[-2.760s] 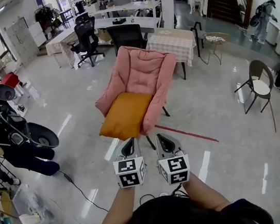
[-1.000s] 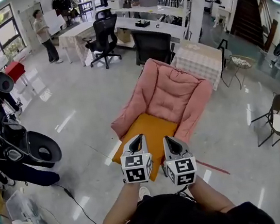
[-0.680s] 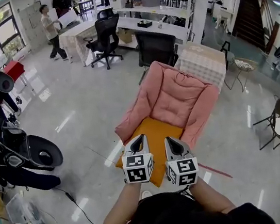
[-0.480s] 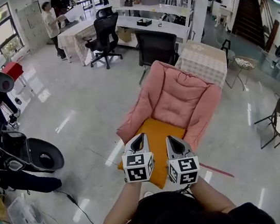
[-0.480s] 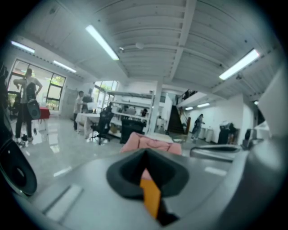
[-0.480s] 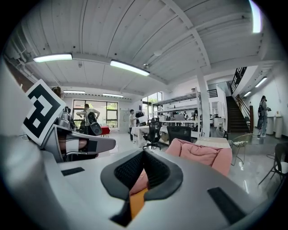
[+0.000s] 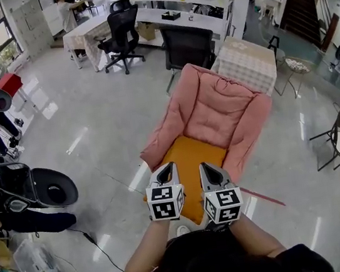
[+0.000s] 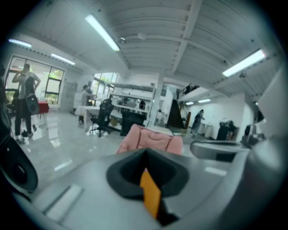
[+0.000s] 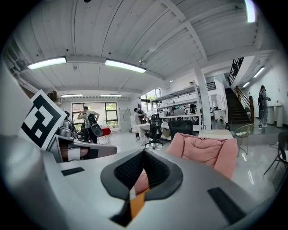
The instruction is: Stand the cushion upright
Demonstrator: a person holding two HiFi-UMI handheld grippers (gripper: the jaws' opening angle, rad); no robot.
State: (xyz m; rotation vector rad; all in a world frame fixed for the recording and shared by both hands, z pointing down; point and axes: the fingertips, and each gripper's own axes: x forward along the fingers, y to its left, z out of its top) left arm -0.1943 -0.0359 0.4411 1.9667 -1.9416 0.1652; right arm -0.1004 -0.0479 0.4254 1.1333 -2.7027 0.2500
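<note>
Head view looks down on a pink armchair (image 7: 217, 109) standing on a glossy grey floor (image 7: 95, 143), with the orange cushion (image 7: 186, 154) lying flat on its seat, front edge reaching past the seat's front. The left gripper (image 7: 167, 166) and the right gripper (image 7: 204, 166) are held side by side, close but apart, their tips pointing at the near part of the cushion; whether either touches it cannot be told from here. A black office chair (image 7: 117, 29) and a table with a checked cloth (image 7: 250, 60) stand well behind the armchair. Left gripper view shows that gripper's jaws brought together at the tips with nothing gripped, a thin strip of the orange cushion (image 8: 150, 191) visible through the slit lower down, and the armchair's back (image 8: 150, 140) rising beyond. Right gripper view shows its jaws likewise meeting at the tips and empty, a sliver of cushion (image 9: 137, 202) and pink fabric seen through the slit, the armchair (image 9: 204, 152) ahead to the right, and the left gripper's marker cube (image 9: 42, 119) just to the left
</note>
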